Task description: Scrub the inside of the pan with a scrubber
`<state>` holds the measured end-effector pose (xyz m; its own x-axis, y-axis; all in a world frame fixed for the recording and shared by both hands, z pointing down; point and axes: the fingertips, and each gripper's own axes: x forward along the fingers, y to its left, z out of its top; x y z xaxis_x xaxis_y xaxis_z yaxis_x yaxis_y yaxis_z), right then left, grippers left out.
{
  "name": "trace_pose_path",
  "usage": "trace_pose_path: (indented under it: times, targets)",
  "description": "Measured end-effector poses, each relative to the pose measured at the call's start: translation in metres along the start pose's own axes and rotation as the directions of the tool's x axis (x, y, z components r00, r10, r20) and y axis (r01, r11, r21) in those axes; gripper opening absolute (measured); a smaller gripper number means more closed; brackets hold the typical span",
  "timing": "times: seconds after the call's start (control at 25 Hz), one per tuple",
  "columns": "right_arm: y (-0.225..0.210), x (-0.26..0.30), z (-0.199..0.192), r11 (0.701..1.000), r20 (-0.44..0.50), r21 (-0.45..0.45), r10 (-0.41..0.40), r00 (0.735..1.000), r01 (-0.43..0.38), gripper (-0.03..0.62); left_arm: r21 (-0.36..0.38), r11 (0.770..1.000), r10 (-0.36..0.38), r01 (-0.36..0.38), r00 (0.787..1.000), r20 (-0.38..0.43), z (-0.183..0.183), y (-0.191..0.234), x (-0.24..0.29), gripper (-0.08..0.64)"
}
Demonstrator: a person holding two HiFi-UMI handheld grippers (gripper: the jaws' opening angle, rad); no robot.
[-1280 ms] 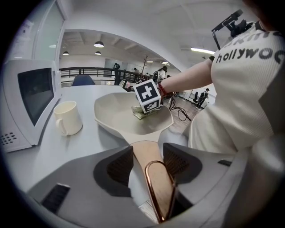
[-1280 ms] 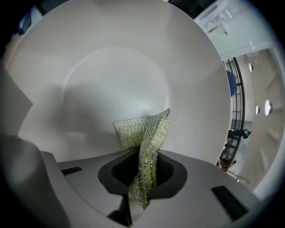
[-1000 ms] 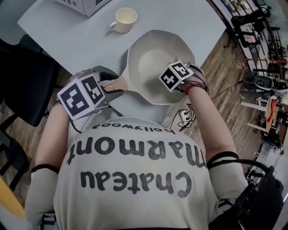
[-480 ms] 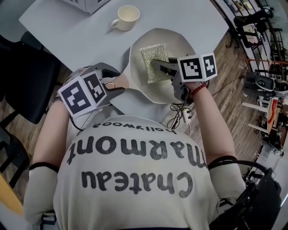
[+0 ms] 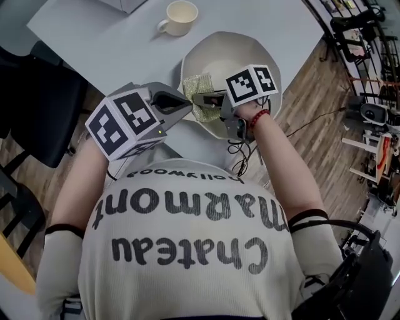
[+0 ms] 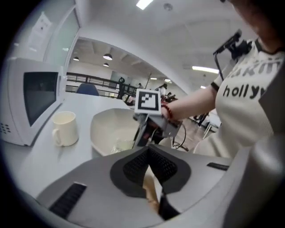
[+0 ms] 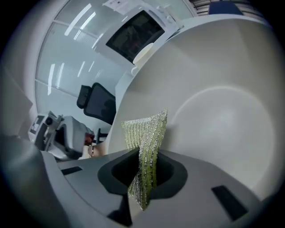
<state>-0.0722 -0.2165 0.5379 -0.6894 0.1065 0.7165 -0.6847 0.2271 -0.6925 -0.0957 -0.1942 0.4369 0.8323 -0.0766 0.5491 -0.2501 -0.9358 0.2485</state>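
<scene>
Left tool at the pan's near-left edge, jaws closing, pinched tight on the tan handle. Right tool reaching inside the pan, pressed together on a glittery yellow-green mesh scrubber, held edge-up by the pale inner wall on the handle side. Beyond the pan, a cream mug on the grey tabletop; left of the pan, a white microwave. Nearer than the pan, on the shirt, upside down: "Chateau Marmont", "hollywood".
</scene>
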Motion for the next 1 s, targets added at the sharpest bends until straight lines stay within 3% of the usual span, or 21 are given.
trace_pose_path:
  times: [0.08, 0.16, 0.2, 0.36, 0.52, 0.84, 0.92, 1.0]
  targets:
    - [-0.019, 0.002, -0.002, 0.986, -0.02, -0.088, -0.143, 0.99, 0.14, 0.051, 0.041, 0.999, -0.005, 0.006, 1.0, -0.014, 0.008, -0.007, 0.009, 0.003]
    - [-0.045, -0.004, -0.003, 0.935, -0.022, -0.184, -0.314, 0.949, 0.305, 0.051, 0.13, 0.991, 0.029, -0.018, 0.997, -0.079, 0.002, -0.009, 0.017, 0.005]
    - [-0.055, -0.007, -0.001, 0.914, -0.016, -0.201, -0.362, 0.932, 0.351, 0.049, 0.145, 0.989, 0.029, -0.017, 0.996, -0.086, 0.001, -0.01, 0.018, 0.004]
    - [-0.066, -0.008, 0.003, 0.928, -0.001, -0.141, -0.349, 0.937, 0.346, 0.049, 0.122, 0.992, 0.025, -0.018, 0.998, -0.056, 0.003, -0.008, 0.015, 0.003]
    - [-0.071, -0.014, 0.0, 0.902, -0.012, -0.182, -0.4, 0.916, 0.392, 0.049, 0.13, 0.989, 0.072, -0.064, 0.996, -0.058, 0.005, -0.003, 0.01, 0.005]
    - [-0.1, -0.048, -0.02, 0.811, -0.106, -0.272, -0.561, 0.821, 0.518, 0.051, 0.073, 0.991, 0.12, -0.116, 0.991, -0.053, -0.001, 0.006, -0.006, 0.005]
    - [-0.113, -0.06, -0.022, 0.773, -0.117, -0.301, -0.611, 0.783, 0.559, 0.051, 0.061, 0.991, 0.121, -0.117, 0.991, -0.052, -0.004, 0.007, -0.007, 0.005]
    - [-0.125, -0.074, -0.023, 0.717, -0.121, -0.346, -0.674, 0.729, 0.605, 0.051, 0.057, 0.991, 0.125, -0.121, 0.99, -0.059, -0.007, 0.008, -0.009, 0.005]
